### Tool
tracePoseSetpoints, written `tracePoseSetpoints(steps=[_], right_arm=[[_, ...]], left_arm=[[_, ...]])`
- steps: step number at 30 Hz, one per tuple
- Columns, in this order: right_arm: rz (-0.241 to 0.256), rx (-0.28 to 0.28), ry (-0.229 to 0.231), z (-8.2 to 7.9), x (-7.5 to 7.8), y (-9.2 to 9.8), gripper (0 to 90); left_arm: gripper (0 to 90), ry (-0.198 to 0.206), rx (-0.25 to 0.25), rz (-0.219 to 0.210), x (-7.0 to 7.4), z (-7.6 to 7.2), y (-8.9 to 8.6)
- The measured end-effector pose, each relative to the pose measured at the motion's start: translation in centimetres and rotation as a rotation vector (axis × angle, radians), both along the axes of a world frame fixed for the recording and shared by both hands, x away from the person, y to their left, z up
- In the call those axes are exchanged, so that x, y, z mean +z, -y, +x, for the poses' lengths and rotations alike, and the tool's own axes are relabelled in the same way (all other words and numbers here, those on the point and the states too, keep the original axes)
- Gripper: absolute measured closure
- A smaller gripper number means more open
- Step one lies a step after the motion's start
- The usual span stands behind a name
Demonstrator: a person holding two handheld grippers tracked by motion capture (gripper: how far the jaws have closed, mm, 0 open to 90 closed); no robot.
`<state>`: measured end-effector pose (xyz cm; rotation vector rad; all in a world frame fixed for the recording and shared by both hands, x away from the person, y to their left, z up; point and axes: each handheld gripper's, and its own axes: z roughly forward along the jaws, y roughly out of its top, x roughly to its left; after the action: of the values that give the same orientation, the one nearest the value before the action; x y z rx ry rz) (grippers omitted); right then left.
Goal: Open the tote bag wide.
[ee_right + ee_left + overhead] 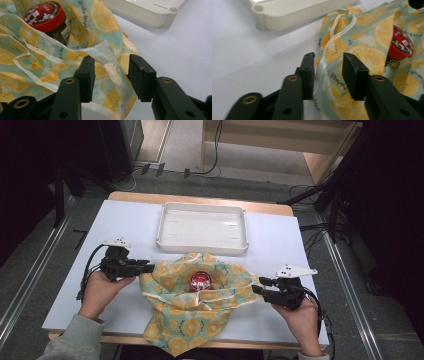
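My left gripper (328, 72) has its jaws spread, the lemon-print cloth's (200, 307) left edge standing between them, gripped by neither. My right gripper (110, 75) is just as released, straddling the cloth's hemmed right corner. The cloth lies crumpled at the table's (125, 225) near edge, its long axis running from the tray (202, 227) toward me. A red-lidded jar (200, 280) sits upright in its folds, body mostly hidden.
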<state>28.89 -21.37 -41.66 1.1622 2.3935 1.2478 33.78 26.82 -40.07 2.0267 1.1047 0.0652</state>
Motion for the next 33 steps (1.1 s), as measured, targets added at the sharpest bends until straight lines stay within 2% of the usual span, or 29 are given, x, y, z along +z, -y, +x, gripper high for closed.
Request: tracePoseSetpoints(steps=[5,12,21,24,33], right_arm=[[0.045,0.008,0.018,-0.1,0.7,-0.1,50.2],[0.079,0.021,0.045,-0.1,2.2,-0.4,49.7],[0.065,0.041,0.033,1.5,2.7,-1.8,51.7],[0.064,0.048,0.032,2.2,2.8,-2.3,51.1],[0.056,0.091,0.033,4.1,2.9,-4.3,50.5]], left_arm=[[56.2,0.028,-0.023,0.003,1.0,-0.4,0.5],[53.8,0.053,-0.05,-0.013,2.8,-0.9,1.1],[56.8,0.04,-0.097,-0.006,3.7,-1.5,2.8],[56.6,0.032,-0.103,-0.017,3.7,-1.7,3.3],[56.2,0.023,-0.148,0.008,3.5,-3.2,5.3]])
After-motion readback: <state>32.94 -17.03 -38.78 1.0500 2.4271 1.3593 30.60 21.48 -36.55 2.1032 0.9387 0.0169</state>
